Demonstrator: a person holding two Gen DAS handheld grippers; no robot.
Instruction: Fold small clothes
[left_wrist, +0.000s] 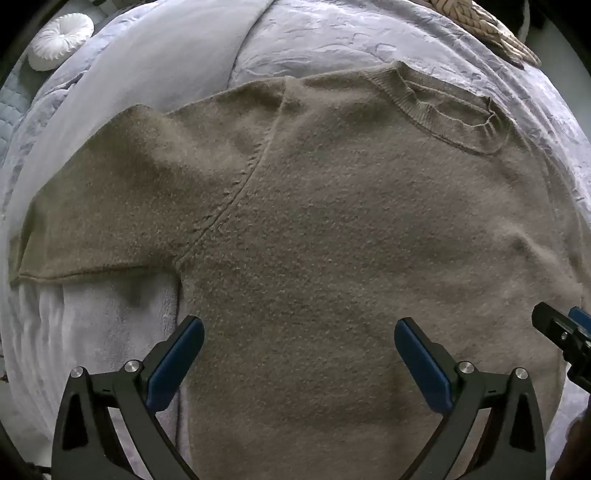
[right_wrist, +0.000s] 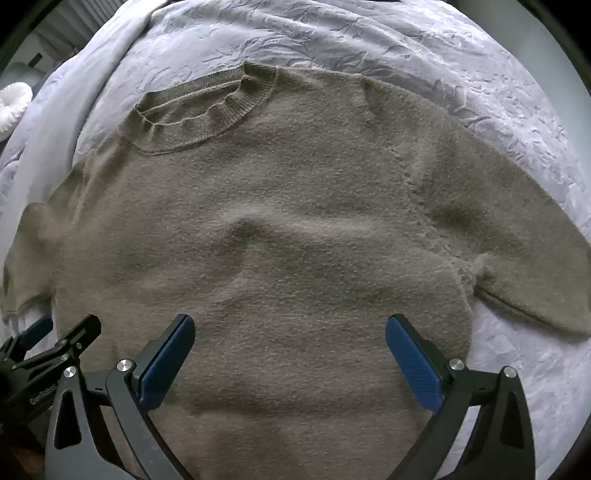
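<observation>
A taupe knitted short-sleeved sweater (left_wrist: 332, 221) lies spread flat on a bed, its ribbed neckline (left_wrist: 454, 114) toward the far side. Its left sleeve (left_wrist: 99, 206) stretches out to the left in the left wrist view; the other sleeve (right_wrist: 517, 236) reaches right in the right wrist view. My left gripper (left_wrist: 299, 328) hovers above the sweater's (right_wrist: 277, 240) lower body, open, nothing between its blue pads. My right gripper (right_wrist: 290, 326) hangs likewise over the body, open and empty. Each gripper shows at the edge of the other's view: the right gripper (left_wrist: 565, 332), the left gripper (right_wrist: 55, 343).
The bed is covered by a pale lilac textured bedspread (left_wrist: 332, 33) with a smooth white blanket (left_wrist: 155, 62) folded over its left part. A round white cushion (left_wrist: 61, 38) lies at the far left. A woven wicker object (left_wrist: 491, 29) sits at the far right.
</observation>
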